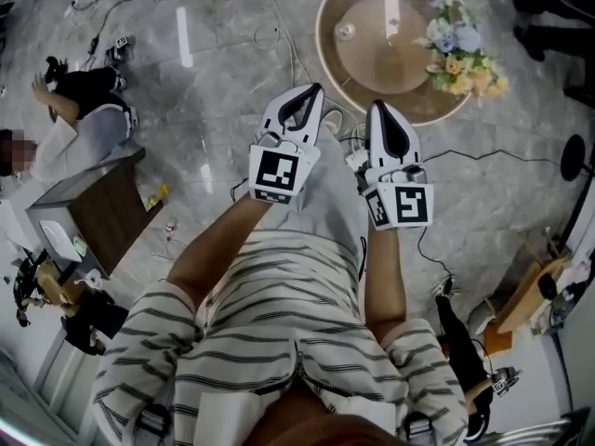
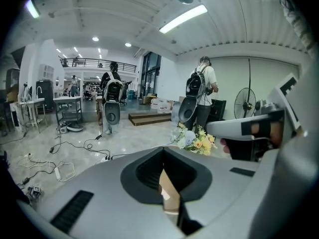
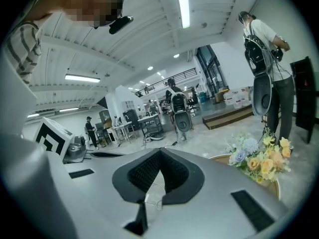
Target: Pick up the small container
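Two shut, empty claws, the left claw (image 1: 311, 96) and the right claw (image 1: 379, 110), wait near the round bench (image 1: 372, 68), probably ready to reach its small container (image 1: 345, 32).

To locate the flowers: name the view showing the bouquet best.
The head view: the whole bouquet sits unobstructed at the round table's edge. The right gripper view shows it side-on, its base hidden; the left gripper view shows it small, partly hidden.

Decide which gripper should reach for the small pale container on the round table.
Left, marginally: left gripper and right gripper are both shut, empty; the left's tip looks nearer the small pale container.
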Motion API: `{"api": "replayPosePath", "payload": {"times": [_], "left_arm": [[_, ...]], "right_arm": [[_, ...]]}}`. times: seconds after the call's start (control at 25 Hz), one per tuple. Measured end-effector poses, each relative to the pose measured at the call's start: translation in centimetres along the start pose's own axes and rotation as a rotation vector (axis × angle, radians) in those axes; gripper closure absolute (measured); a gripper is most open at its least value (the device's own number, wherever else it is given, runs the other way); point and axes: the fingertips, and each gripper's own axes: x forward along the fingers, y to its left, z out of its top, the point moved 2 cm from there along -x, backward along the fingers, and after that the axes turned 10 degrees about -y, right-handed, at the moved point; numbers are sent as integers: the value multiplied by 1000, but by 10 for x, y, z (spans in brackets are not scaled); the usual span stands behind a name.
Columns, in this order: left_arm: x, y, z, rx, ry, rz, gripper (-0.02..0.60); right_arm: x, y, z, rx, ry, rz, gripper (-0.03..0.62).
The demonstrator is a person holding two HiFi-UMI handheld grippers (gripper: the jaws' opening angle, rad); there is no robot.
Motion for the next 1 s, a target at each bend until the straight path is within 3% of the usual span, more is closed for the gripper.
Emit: {"api": "replayPosePath", "payload": {"times": [0.72,1.0], "left_arm": [[117,38,-128,3,85,-50,580],[151,42,-176,6,128,-76,494]], "right_arm": [[63,-63,-106,11,36,-56,583],[63,-82,-143,34,56,-76,583]]}}
